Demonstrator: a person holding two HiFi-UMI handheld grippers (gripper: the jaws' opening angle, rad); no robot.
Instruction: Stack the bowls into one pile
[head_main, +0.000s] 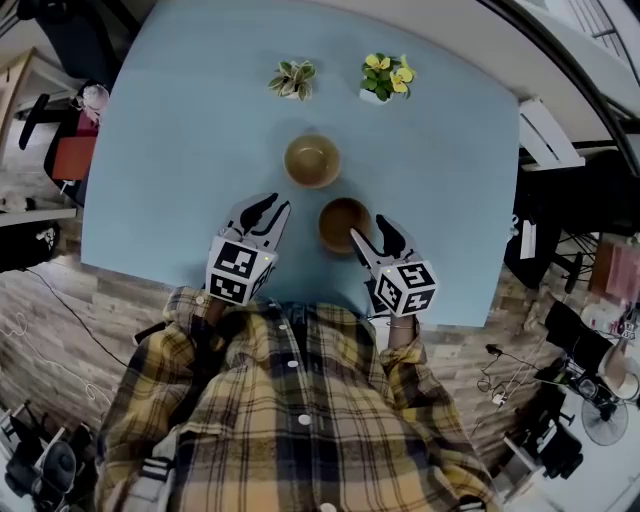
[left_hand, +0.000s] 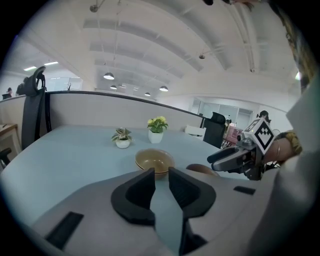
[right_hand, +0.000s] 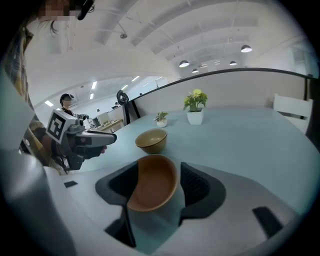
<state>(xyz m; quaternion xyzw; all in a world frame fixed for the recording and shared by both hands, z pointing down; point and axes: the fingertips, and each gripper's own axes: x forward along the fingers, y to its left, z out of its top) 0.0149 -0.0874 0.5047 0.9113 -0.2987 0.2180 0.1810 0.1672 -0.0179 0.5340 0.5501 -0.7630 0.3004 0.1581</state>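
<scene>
The right gripper (right_hand: 159, 170) holds its jaws spread around the brown bowl (right_hand: 152, 182) on the blue table (head_main: 180, 150), seemingly not yet pinching it. The left gripper (left_hand: 161, 172), jaws narrowly apart, is empty. The tan bowl (head_main: 311, 160) sits just beyond.

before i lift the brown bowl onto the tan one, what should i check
1. Brown bowl between the jaws of the right hand-held gripper: ok.
2. Pads closed on it: not ok, a gap shows at one pad.
3. Tan bowl upright, empty, nothing over it: ok.
4. Left hand-held gripper empty and apart from both bowls: ok.
5. Leafy plant and yellow-flowered plant beyond the tan bowl, off the path: ok.
</scene>
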